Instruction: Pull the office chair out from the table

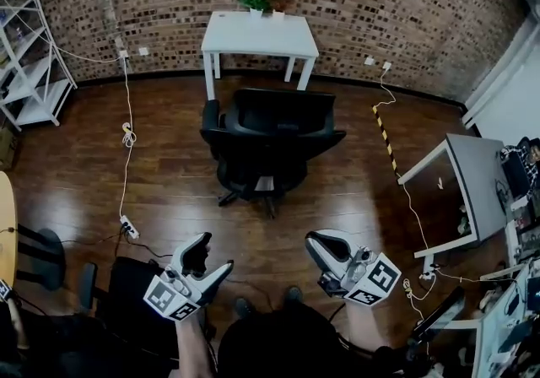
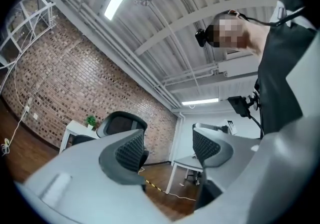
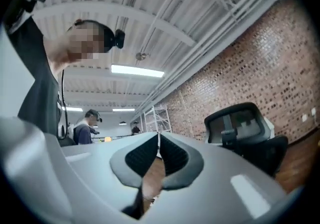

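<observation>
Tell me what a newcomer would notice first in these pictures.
The black office chair stands mid-floor in front of the white table at the brick wall. At the bottom of the head view, well short of it, are the two grippers: the left gripper with fingers apart, the right gripper with fingers together, both empty.

Head view steeply down; gripper views tilted up (ceiling (image 2: 165, 28)) — all share office chair (image 1: 270, 136) (image 2: 122, 122) (image 3: 237, 120).

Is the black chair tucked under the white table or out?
Out. The whole office chair stands on the floor before the table, not under it.
</observation>
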Available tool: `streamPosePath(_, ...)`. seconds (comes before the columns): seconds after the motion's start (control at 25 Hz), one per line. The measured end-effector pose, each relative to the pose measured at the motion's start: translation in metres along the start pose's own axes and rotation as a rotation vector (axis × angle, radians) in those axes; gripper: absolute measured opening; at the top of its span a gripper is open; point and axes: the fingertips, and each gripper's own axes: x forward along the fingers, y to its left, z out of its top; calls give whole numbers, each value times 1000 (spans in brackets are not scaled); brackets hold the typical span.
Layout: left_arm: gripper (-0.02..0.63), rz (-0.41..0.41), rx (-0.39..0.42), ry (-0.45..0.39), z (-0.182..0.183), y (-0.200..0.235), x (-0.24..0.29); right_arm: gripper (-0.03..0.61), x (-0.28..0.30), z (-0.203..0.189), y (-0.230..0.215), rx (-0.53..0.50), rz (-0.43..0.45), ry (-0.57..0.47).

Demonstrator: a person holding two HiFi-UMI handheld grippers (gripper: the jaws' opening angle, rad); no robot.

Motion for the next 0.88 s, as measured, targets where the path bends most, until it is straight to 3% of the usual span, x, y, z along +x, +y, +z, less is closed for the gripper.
streamPosePath(0.2,368,-90,30,-37,28,-41,15,2,-9,11,25,-213,-58,85)
streamPosePath(0.32,328,-157,42,-58,24,-85,27,2,-50,4,45,-244,-75,131)
streamPosePath(0.4,309,-193,46,-59,19,-117,35,2,-77,9,56,-266,-77,98)
streamPosePath(0.6,296,-256,52,-19,6,-178,82,2,-129,31,48,-244,-84,46)
streamPosePath(0.88,293,-284,70,21,-12,-240,123,2,-188,16,40,-92,-106,201)
